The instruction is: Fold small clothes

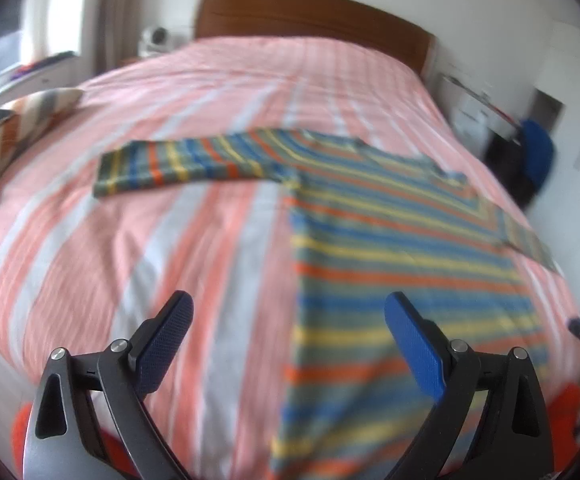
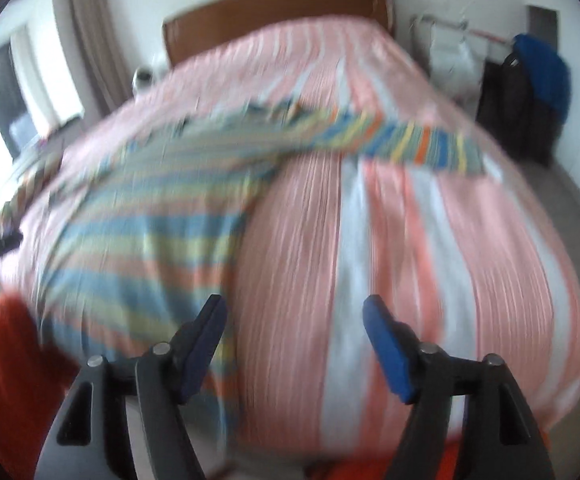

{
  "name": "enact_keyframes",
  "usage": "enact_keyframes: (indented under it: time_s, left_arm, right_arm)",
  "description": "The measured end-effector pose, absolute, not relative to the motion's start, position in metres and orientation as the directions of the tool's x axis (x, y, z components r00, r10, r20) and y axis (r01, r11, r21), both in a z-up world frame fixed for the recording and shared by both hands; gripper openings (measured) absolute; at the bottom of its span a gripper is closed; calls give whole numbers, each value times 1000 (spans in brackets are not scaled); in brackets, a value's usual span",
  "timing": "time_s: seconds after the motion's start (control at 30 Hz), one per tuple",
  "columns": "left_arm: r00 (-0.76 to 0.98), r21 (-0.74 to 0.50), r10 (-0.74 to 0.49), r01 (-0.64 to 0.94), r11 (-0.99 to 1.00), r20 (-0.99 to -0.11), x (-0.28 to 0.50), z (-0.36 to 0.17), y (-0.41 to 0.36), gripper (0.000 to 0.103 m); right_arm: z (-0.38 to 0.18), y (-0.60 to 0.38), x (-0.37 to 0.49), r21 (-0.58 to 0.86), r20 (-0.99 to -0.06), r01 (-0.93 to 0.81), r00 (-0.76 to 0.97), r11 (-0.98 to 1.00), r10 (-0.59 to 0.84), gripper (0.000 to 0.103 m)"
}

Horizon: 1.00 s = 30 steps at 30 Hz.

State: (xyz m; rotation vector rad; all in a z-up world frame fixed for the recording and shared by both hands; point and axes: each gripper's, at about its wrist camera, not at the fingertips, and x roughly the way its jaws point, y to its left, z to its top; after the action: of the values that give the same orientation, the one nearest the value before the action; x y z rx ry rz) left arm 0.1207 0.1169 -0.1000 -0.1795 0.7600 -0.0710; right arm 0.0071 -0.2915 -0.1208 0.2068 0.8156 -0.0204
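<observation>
A striped long-sleeved shirt [image 1: 389, 240] in blue, yellow, orange and green lies spread flat on the bed, one sleeve [image 1: 178, 164] stretched out to the left. My left gripper [image 1: 290, 328] is open and empty, hovering above the shirt's lower left edge. In the right wrist view the shirt [image 2: 142, 220] lies to the left, its other sleeve [image 2: 417, 144] stretched right. My right gripper [image 2: 293, 332] is open and empty above the shirt's lower right edge. The right view is blurred.
The bed has a pink and white striped cover [image 1: 170, 260] and a brown wooden headboard [image 1: 309, 12]. A patterned pillow [image 1: 30, 116] lies at the bed's left side. A dark bag with a blue garment [image 2: 529, 80] stands on the floor at the right.
</observation>
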Motion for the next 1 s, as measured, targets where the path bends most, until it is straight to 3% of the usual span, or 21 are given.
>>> enact_keyframes:
  time_s: [0.2,0.4,0.6,1.0]
  left_arm:
    - [758,-103,49,-152,983,-651,133,-131,137,97]
    - [698,-150,29,-194,969,-716,137,-146,152,99]
    - [653,-67,59,-166,984,-755,142,-154,139,102]
    - [634,-24,74,-146,989,-770,143,-159,134,103]
  right_arm:
    - [-151,-290,49,190,-730,145,682,971,41,71]
    - [-182,-284,50,116,-741,105,671,988,15,86]
    - [-188,-286,50,132,-732,99,681,986,29,89]
    - [-190,-282,49,115,-727,89,686,989,23,91]
